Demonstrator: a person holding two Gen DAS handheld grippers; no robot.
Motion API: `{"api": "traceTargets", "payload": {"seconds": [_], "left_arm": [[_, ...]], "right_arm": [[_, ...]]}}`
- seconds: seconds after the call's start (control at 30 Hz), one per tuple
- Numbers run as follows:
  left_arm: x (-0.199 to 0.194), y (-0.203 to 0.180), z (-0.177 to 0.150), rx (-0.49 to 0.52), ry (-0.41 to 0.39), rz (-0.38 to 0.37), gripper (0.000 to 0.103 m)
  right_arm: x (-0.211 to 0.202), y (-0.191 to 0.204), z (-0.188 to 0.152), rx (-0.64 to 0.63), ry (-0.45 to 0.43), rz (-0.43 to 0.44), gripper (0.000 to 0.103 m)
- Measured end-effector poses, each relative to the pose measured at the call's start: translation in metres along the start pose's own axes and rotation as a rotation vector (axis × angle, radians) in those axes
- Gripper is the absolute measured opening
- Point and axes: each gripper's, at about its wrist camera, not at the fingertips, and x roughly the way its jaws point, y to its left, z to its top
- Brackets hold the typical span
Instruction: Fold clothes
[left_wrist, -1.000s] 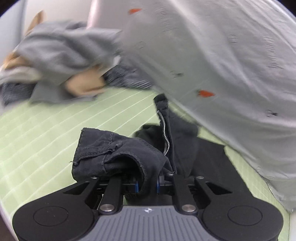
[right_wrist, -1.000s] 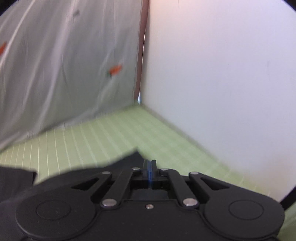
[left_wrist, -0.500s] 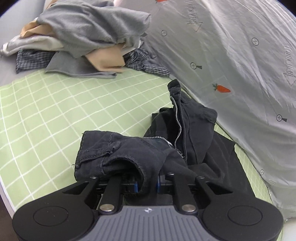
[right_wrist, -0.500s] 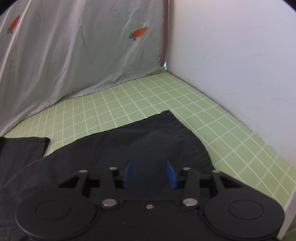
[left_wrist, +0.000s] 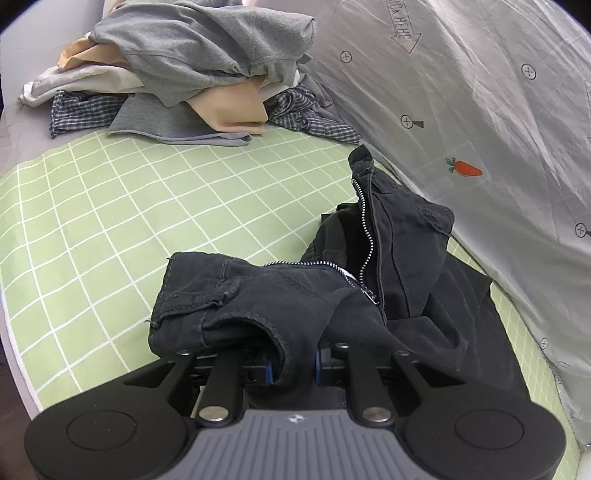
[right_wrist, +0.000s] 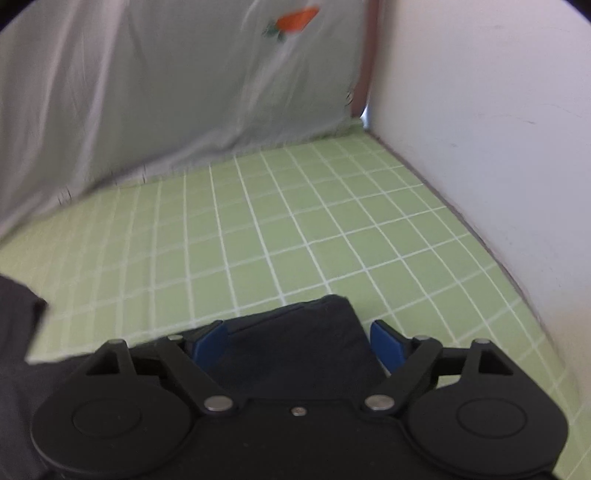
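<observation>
The black trousers lie crumpled on the green checked bedsheet, waistband and open zip bunched near the left gripper, one leg end stretching away under the right gripper. The left jaws are clenched on a thick fold of the waistband. The right jaws are opening wide, the leg end lying between the blue pads without being pressed.

The cloth looks like a fairly heavy cotton twill: soft and limp, likely to sag and drag on the sheet rather than slide, and not fragile. The seamed waistband and the hemmed leg end seem the firmest places to grip; the zip could snag. A pile of other clothes waits at the far edge, beside a grey carrot-print sheet.
</observation>
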Motion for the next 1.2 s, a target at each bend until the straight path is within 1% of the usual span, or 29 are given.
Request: {"api": "traceTargets", "payload": {"seconds": [0.03, 0.07, 0.1, 0.17, 0.2, 0.23, 0.33, 0.43, 0.5, 0.53, 0.57, 0.63, 0.7, 0.77, 0.8, 0.83, 0.87, 0.9, 0.93, 0.97, 1.0, 1.07, 1.13, 1.2], "left_arm": [[0.000, -0.001, 0.000, 0.001, 0.000, 0.008, 0.021], [0.000, -0.003, -0.001, 0.002, 0.000, 0.015, 0.022], [-0.001, -0.004, -0.001, 0.005, 0.000, 0.022, 0.022], [-0.001, -0.007, -0.003, 0.013, 0.000, 0.036, 0.022], [-0.001, -0.008, -0.004, 0.017, 0.001, 0.044, 0.023], [-0.001, -0.010, -0.004, 0.021, 0.001, 0.051, 0.023], [0.000, -0.013, -0.004, 0.035, 0.007, 0.063, 0.024], [0.000, -0.015, -0.004, 0.041, 0.022, 0.061, 0.026], [0.003, -0.015, -0.005, 0.039, 0.048, 0.038, 0.033], [0.004, -0.015, -0.007, 0.037, 0.065, 0.018, 0.035], [0.006, -0.016, -0.010, 0.036, 0.081, -0.002, 0.038], [0.009, -0.017, -0.017, 0.044, 0.103, -0.021, 0.039], [0.010, -0.017, -0.023, 0.063, 0.112, -0.010, 0.043], [0.008, -0.013, -0.028, 0.071, 0.113, -0.007, 0.046], [0.006, -0.009, -0.030, 0.058, 0.113, -0.017, 0.048], [0.004, -0.003, -0.032, 0.041, 0.113, -0.030, 0.049], [0.001, 0.003, -0.034, 0.019, 0.113, -0.047, 0.050], [-0.001, 0.009, -0.037, -0.008, 0.109, -0.069, 0.052], [-0.004, 0.016, -0.040, -0.041, 0.104, -0.095, 0.054], [-0.006, 0.023, -0.044, -0.083, 0.105, -0.130, 0.059], [-0.006, 0.031, -0.047, -0.128, 0.109, -0.169, 0.062], [-0.004, 0.048, -0.054, -0.265, 0.099, -0.259, 0.065], [0.001, 0.065, -0.060, -0.412, 0.084, -0.344, 0.068], [0.009, 0.075, -0.062, -0.516, 0.067, -0.392, 0.069]], "right_arm": [[0.007, 0.000, 0.002, -0.024, 0.023, -0.009, 0.085], [0.010, -0.001, 0.002, -0.036, 0.032, 0.003, 0.085], [0.013, -0.002, 0.002, -0.047, 0.040, 0.015, 0.081], [0.014, -0.006, 0.000, -0.048, 0.045, 0.058, 0.062], [0.013, -0.005, -0.001, -0.067, 0.040, 0.067, 0.030], [0.012, -0.004, -0.003, -0.086, 0.035, 0.075, 0.017], [0.010, -0.002, -0.009, -0.144, 0.020, 0.100, 0.013], [0.003, -0.001, -0.004, -0.195, -0.049, 0.041, 0.012], [-0.001, -0.004, 0.005, -0.199, -0.103, -0.016, 0.012], [0.002, -0.007, 0.011, -0.194, -0.123, -0.060, 0.012], [0.005, -0.009, 0.016, -0.192, -0.130, -0.101, 0.012], [0.014, -0.015, 0.024, -0.155, -0.125, -0.167, 0.012], [0.022, -0.018, 0.028, -0.087, -0.074, -0.185, 0.014], [0.017, -0.011, 0.025, -0.088, -0.087, -0.203, 0.032], [0.012, -0.007, 0.022, -0.095, -0.098, -0.211, 0.050], [0.004, -0.004, 0.017, -0.090, -0.118, -0.204, 0.062], [-0.004, -0.002, 0.010, -0.073, -0.127, -0.192, 0.065], [-0.011, -0.001, 0.003, -0.057, -0.135, -0.181, 0.068], [-0.019, -0.001, -0.006, -0.024, -0.135, -0.170, 0.074], [-0.027, -0.002, -0.015, 0.009, -0.134, -0.159, 0.077], [-0.035, -0.001, -0.025, 0.043, -0.127, -0.145, 0.079], [-0.049, 0.000, -0.046, 0.111, -0.114, -0.117, 0.079], [-0.059, 0.000, -0.068, 0.206, -0.087, -0.101, 0.080], [-0.068, -0.005, -0.088, 0.309, -0.065, -0.076, 0.080]]}}
